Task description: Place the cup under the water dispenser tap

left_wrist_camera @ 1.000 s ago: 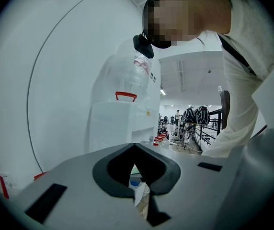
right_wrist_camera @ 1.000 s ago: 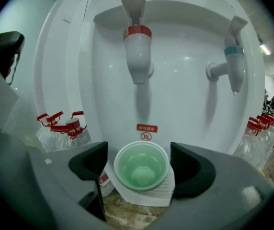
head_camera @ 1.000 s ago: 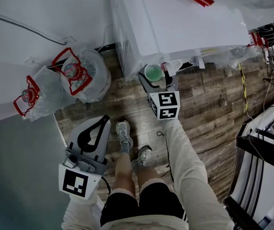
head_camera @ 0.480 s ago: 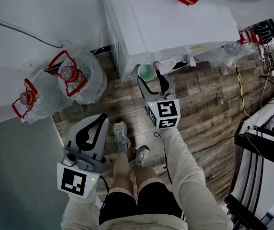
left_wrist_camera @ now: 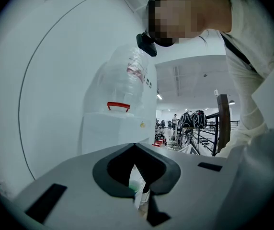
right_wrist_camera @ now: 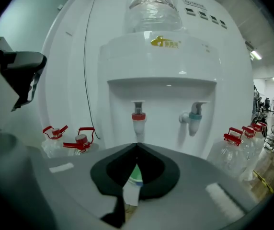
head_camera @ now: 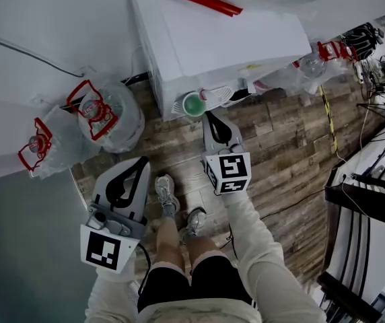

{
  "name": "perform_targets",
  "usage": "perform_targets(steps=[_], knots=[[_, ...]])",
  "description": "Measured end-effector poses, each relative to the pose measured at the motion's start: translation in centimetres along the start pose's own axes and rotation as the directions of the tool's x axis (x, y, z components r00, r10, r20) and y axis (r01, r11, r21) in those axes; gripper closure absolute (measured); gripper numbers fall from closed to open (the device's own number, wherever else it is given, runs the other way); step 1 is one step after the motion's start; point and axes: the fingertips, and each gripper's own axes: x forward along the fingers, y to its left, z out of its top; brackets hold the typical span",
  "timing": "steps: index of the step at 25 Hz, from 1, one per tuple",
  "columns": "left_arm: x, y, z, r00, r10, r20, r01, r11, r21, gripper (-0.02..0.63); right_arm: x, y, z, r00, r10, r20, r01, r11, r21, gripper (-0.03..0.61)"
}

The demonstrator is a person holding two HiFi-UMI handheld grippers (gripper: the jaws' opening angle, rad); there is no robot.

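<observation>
– Wood-plank floor (head_camera: 293, 140) underfoot. How do the tools stand?
– Nearest, the left gripper (head_camera: 141, 160) hangs beside the person's left leg, jaws pressed together on nothing. Farther on, the right gripper (head_camera: 211, 115) has just been closing. Its jaws now meet, with nothing between them.
– And the cup (head_camera: 192, 103)?
– Green, standing free just beyond those tips, on the tray at the front of the water dispenser (head_camera: 226, 39).
– The taps?
– Only the right gripper view shows them. The red tap (right_wrist_camera: 138, 116) lines up above the cup, and the blue tap (right_wrist_camera: 194, 115) is to its right.
– Room to move?
– Bare planks around the right gripper. Bagged water jugs (head_camera: 105, 113) crowd the left wall, and more bottles (head_camera: 310, 62) lie right of the dispenser.
</observation>
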Motion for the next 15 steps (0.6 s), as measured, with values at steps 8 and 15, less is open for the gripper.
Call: perform_targets(steps=[8,15], knots=[[-0.1,-1.4,3.6,1.0,0.007,0.011,-0.007,1.0,0.021,0.607,-4.8,0.7,4.2,0.999,0.012,0.034,-0.012,1.0,0.021,0.569],[-1.2,-2.7,6.6,1.0,0.021,0.017,-0.022,0.999,0.026,0.607,-9.3,1.6,8.1,0.998,0.02,0.065,-0.022,0.999,0.037,0.569]])
